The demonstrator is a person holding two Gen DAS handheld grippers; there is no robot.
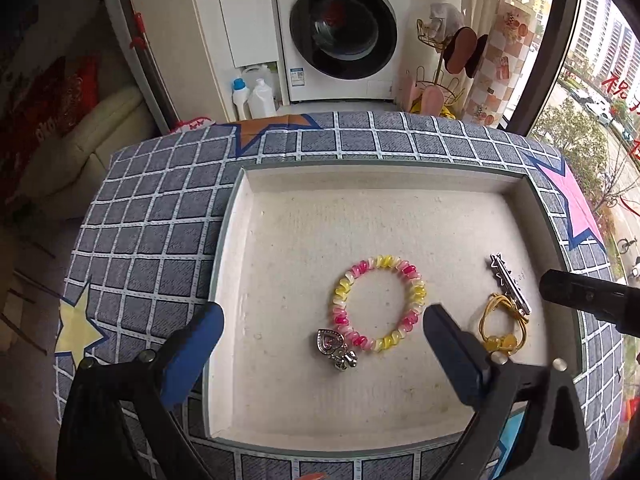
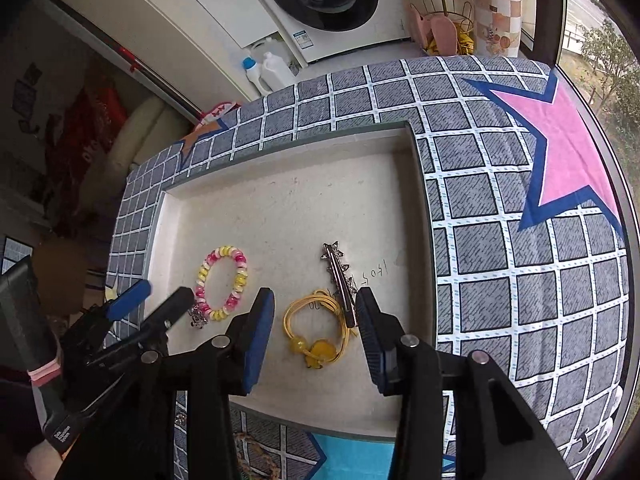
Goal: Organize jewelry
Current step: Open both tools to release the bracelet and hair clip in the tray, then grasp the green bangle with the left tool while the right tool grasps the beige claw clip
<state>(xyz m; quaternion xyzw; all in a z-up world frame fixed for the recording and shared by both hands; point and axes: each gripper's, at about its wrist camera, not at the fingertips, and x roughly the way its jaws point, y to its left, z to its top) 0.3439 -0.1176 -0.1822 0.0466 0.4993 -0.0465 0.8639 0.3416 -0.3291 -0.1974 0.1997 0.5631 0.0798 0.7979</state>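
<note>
The left claw (image 1: 322, 350) stands wide open above the near part of the tray (image 1: 360, 172), gripping nothing; its blue pads (image 1: 196, 344) straddle the spiral bracelet (image 1: 378, 302) without touching it. That bracelet, pink, yellow and white, lies flat on the tray floor with a silver heart charm (image 1: 336, 346) at its near edge. The right claw (image 2: 316, 340) is partly open and also empty, its pads either side of the yellow cord hair tie (image 2: 316, 326) but clear of it. The tie lies loosely coiled, its yellow beads toward the near side, and the lower end of the silver star hair clip (image 2: 340, 280) rests across or against its cord; which one lies on top cannot be told. The clip runs diagonally, its star tip pointing to the tray's far side.

All three pieces sit inside the shallow off-white tray, the bracelet well apart from the tie and clip. The tray rests on a surface covered in a grey checked cloth (image 1: 160, 220) with coloured stars. A washing machine (image 1: 340, 28) and detergent bottles (image 1: 256, 98) stand beyond.

By the look of it, the collecting is largely done: nothing of jewellery shows on the cloth in the left wrist view, though at the bottom edge of the right wrist view a braided cord-like piece (image 2: 256, 456) lies outside the tray, too cut off to identify. What may remain is separating tie and clip.
</note>
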